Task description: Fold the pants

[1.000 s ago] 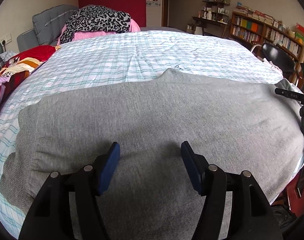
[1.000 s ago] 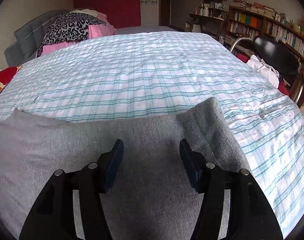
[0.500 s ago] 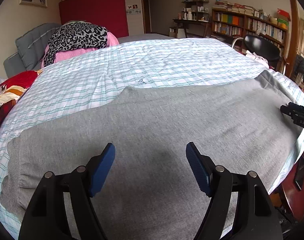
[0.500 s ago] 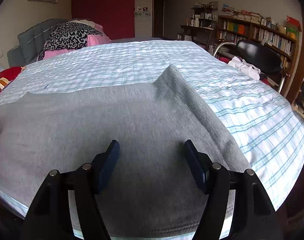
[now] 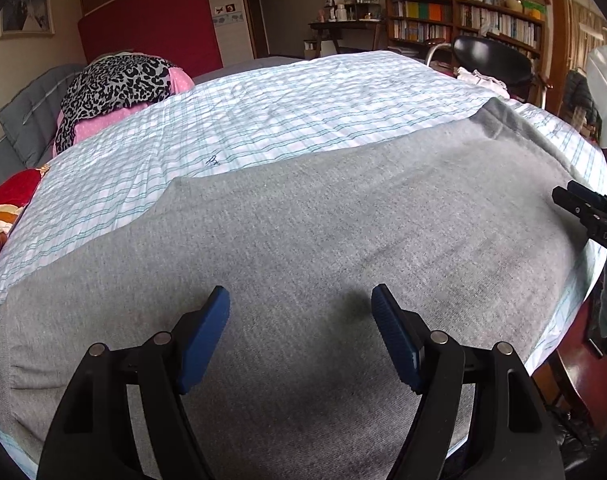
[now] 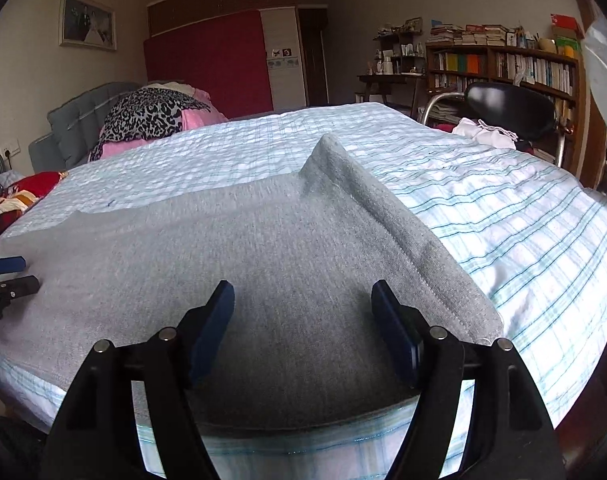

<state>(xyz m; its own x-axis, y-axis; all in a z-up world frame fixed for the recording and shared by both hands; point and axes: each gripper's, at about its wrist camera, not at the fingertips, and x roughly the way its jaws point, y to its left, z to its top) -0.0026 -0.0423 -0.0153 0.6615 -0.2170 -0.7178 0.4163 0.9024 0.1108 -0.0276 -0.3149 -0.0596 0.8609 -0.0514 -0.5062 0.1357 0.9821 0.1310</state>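
Note:
Grey pants (image 5: pixel 323 220) lie spread flat across the near edge of the striped bed (image 5: pixel 303 100). My left gripper (image 5: pixel 299 300) hovers over their middle, open, with only flat cloth below it. In the right wrist view the pants (image 6: pixel 243 240) end in a thick folded band (image 6: pixel 383 208) running toward the near edge. My right gripper (image 6: pixel 303 294) is above that end; its jaws are opening and nothing sits between the pads. The right gripper's tip (image 5: pixel 583 208) shows at the left wrist view's right edge. At the left edge of the right wrist view is the left gripper's tip (image 6: pixel 7 272).
A leopard-print and pink pile (image 5: pixel 119 84) lies at the bed's far left by a grey headboard (image 6: pixel 75 120). Red clothes (image 5: pixel 11 196) sit at the left edge. A black chair (image 6: pixel 507 108) with white cloth and a bookshelf (image 6: pixel 503 64) stand at the right.
Both grippers have drawn back toward the bed's near edge, so more of the pants shows. Both pairs of jaws stand wider than a second ago.

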